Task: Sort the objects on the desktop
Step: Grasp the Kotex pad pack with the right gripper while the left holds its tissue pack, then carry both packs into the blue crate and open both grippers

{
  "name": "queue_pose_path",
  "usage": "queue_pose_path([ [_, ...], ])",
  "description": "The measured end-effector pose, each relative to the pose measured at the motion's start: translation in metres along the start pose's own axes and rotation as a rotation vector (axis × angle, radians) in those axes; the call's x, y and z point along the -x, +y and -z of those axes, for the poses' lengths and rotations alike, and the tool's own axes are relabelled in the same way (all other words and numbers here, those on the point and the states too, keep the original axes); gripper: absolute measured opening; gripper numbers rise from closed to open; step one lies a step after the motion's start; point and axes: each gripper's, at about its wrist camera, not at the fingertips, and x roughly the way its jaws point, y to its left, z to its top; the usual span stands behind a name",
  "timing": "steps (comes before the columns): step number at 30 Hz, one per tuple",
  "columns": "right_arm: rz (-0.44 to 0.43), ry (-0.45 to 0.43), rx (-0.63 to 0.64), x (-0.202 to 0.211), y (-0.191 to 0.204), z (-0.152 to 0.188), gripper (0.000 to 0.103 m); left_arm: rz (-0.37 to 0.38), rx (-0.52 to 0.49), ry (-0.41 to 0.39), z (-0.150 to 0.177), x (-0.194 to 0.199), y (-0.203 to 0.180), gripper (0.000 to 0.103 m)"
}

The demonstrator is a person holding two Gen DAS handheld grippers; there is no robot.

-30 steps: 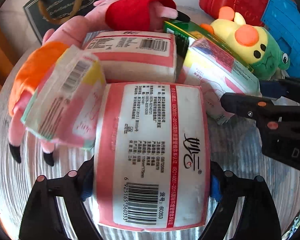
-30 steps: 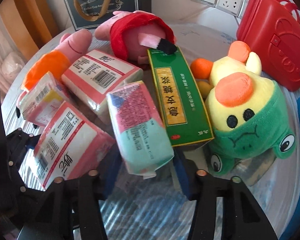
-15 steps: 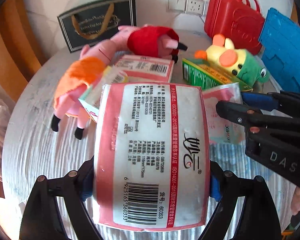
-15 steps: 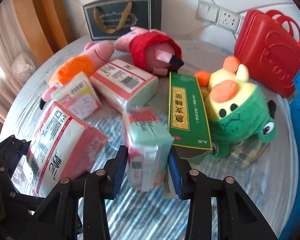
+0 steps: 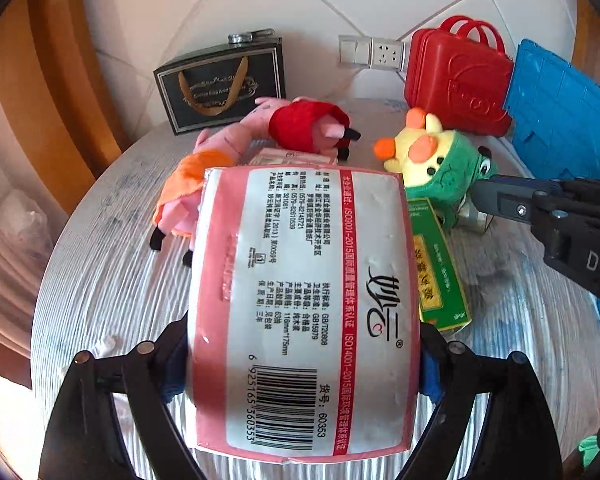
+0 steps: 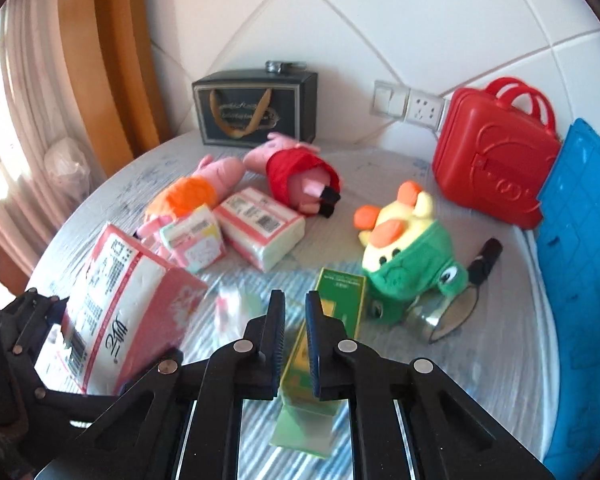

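Note:
My left gripper [image 5: 302,354] is shut on a large pink-and-white tissue pack [image 5: 304,304] and holds it above the round table; the pack also shows at the left of the right wrist view [image 6: 127,312]. My right gripper [image 6: 293,320] is raised with its jaws nearly closed and nothing between them. A small pink-and-green tissue pack [image 6: 235,306] lies blurred on the table just left of its fingers. A green box [image 6: 324,344] lies under them. Two more tissue packs [image 6: 259,226] [image 6: 193,242] lie further back.
A yellow-green plush [image 6: 410,254], a red-dressed pig plush [image 6: 300,178] and an orange-dressed pig plush [image 6: 195,188] lie on the table [image 6: 480,360]. A dark gift bag [image 6: 253,108], red case [image 6: 496,160] and blue board [image 6: 580,260] stand at the back and right.
Both grippers have risen and pulled back. The right gripper has let go of the small pink-and-green pack, which has dropped to the table, and its jaws have closed. The left still holds its pack.

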Motion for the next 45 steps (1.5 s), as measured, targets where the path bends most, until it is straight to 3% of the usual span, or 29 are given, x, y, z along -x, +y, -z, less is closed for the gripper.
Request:
queue_pose_path([
  [2,-0.015,0.038,0.003,-0.005,-0.003,0.012,0.015,-0.016,0.021,0.036,0.011,-0.009,0.001,0.087],
  [6,-0.059,0.127,-0.016,-0.030,-0.007,0.038,0.043,-0.063,0.071,0.111,0.036,-0.031,0.011,0.087],
  [9,-0.077,0.146,0.009,-0.047,0.001,0.048,0.047,-0.095,0.120,0.123,0.051,-0.037,0.028,0.087],
  [12,-0.113,0.162,0.034,-0.066,0.020,0.050,0.069,-0.140,0.143,0.145,0.059,-0.047,0.047,0.087],
  [15,-0.136,0.168,0.067,-0.082,0.044,0.050,0.073,-0.171,0.173,0.172,0.065,-0.062,0.067,0.087],
  [18,-0.154,0.191,0.084,-0.101,0.065,0.049,0.084,-0.176,0.189,0.177,0.068,-0.072,0.086,0.087],
  [25,-0.122,0.244,0.110,-0.142,0.098,0.050,0.102,-0.174,0.190,0.182,0.070,-0.085,0.107,0.087],
  [29,-0.121,0.287,0.091,-0.164,0.098,0.053,0.102,-0.162,0.176,0.190,0.075,-0.089,0.108,0.087],
  [30,-0.119,0.282,0.091,-0.165,0.098,0.055,0.087,-0.159,0.173,0.188,0.075,-0.089,0.107,0.087],
  [31,-0.112,0.275,0.094,-0.163,0.098,0.056,0.079,-0.158,0.170,0.187,0.076,-0.088,0.106,0.087],
  [33,-0.099,0.258,0.107,-0.156,0.099,0.057,0.079,-0.149,0.168,0.177,0.076,-0.084,0.103,0.087],
  [37,-0.086,0.151,0.129,-0.117,0.100,0.052,0.079,-0.132,0.170,0.128,0.067,-0.063,0.093,0.087],
  [45,-0.019,-0.114,0.096,-0.004,0.061,0.024,0.079,-0.083,0.145,-0.106,0.016,0.027,0.041,0.087],
])
